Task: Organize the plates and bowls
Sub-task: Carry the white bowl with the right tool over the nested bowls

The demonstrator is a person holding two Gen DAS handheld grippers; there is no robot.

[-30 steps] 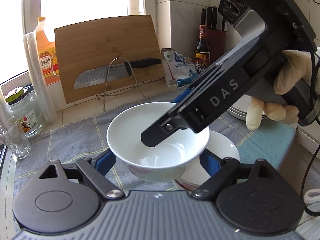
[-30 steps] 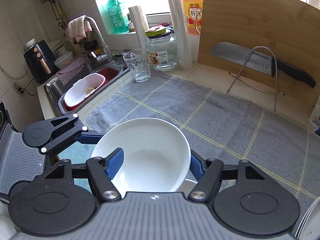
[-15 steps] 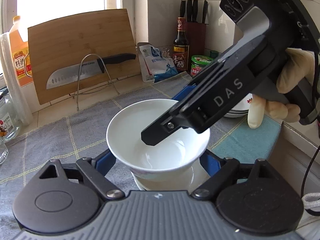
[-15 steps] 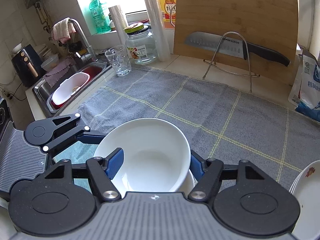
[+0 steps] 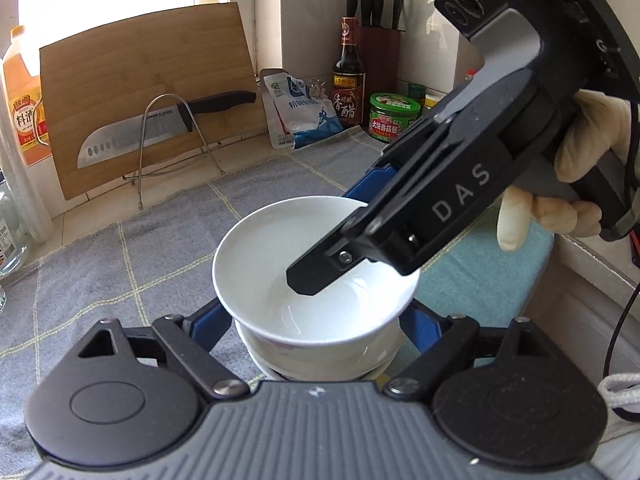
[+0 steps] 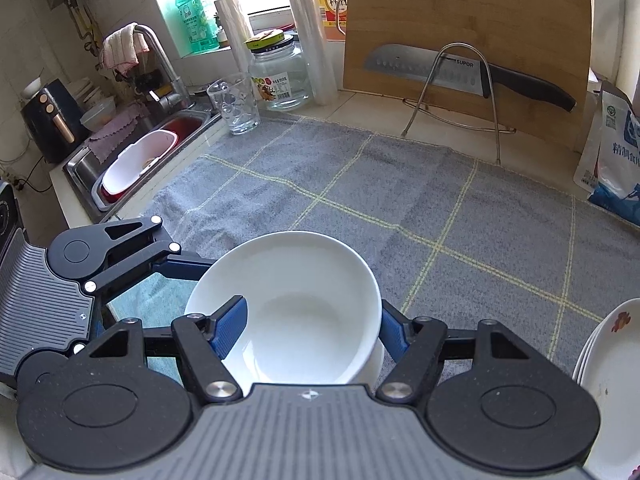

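Bowl [image 5: 316, 280] is sitting directly above lower bowl [image 5: 320, 364], rim level; right gripper [image 6: 308, 326] is gripping its rim at 3 o'clock (left gripper [image 5: 316, 320] spread, flanking).

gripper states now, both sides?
Left gripper: spread around the bowl; contact cannot be told.
Right gripper: shut on the bowl's rim, one finger inside, one outside.

**A home kitchen counter**

Ahead of the claw a wooden cutting board [image 6: 468, 28] leans on the tiled wall, a knife [image 6: 460, 72] on a wire stand before it. Far left lies a steel sink [image 6: 132, 160] with tap [image 6: 158, 60] and dish soap [image 6: 192, 12]. Sauce bottle [image 5: 349, 80] and knife block [image 5: 378, 44] fill the corner.
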